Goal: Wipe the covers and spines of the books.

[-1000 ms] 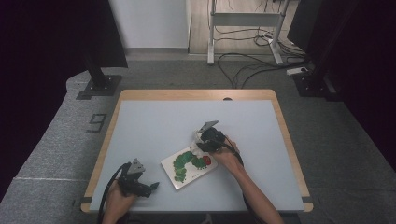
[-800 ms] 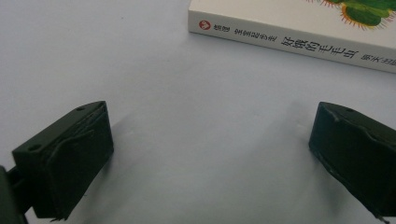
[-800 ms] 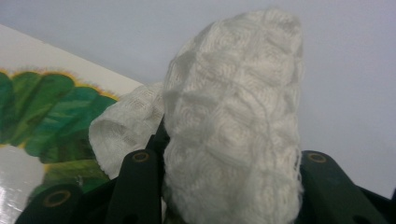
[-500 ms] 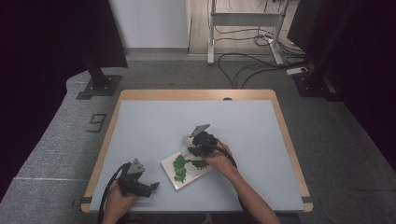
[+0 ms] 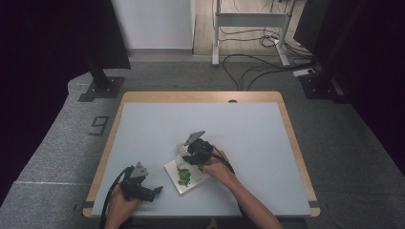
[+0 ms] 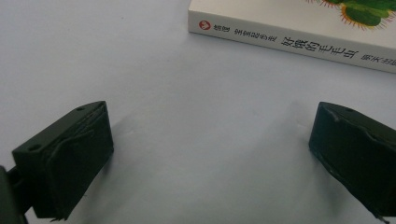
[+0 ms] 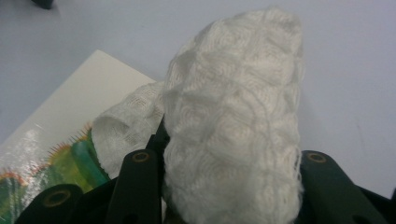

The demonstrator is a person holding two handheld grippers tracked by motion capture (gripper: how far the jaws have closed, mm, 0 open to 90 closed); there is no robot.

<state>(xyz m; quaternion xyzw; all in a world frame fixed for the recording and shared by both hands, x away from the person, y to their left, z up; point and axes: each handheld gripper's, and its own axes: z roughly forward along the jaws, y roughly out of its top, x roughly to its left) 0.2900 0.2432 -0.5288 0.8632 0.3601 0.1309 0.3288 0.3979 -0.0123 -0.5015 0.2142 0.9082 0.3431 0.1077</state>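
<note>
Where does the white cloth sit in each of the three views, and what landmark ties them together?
High view: white cloth just left of centre, at the right gripper, over the book's far end.
Left gripper view: not in it.
Right gripper view: centre, clamped between the jaws.
Shared landmark: the green-illustrated book.

tongs (image 5: pixel 193 153): black, grey three-cornered plate | cable: black | pads (image 6: pixel 74 158): ridged (screw holes)

White waffle-knit cloth (image 7: pixel 233 135), white book (image 7: pixel 70 121) with green caterpillar art, black tongs (image 6: pixel 210 154), pale grey counter (image 5: pixel 248 124).
</note>
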